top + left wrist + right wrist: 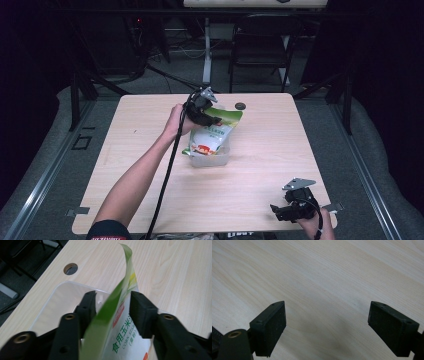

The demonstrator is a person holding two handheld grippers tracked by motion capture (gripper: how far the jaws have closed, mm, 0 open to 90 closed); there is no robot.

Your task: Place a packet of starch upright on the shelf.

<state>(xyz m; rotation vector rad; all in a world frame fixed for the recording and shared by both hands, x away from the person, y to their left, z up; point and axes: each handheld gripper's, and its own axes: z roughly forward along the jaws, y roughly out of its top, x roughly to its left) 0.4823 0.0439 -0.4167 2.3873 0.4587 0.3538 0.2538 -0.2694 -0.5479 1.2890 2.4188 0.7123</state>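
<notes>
Starch pouch (212,132) stands in the clear tub (212,159), seemingly placed. Left gripper (112,307) straddles its top edge, jaws narrow, apparently slack. Right gripper (327,325) waits wide, near-right, holding nothing.

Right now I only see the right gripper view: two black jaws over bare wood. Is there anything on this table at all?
Observer: Yes, a green-and-white pouch stands in a clear container near the middle of the table.
Operator: Is anyone touching it?
Observer: The left gripper has the pouch's top between its jaws; whether they press it I can't tell.
Operator: And where am I?
Observer: Your right gripper sits near the table's front right corner, apart from the pouch.
</notes>
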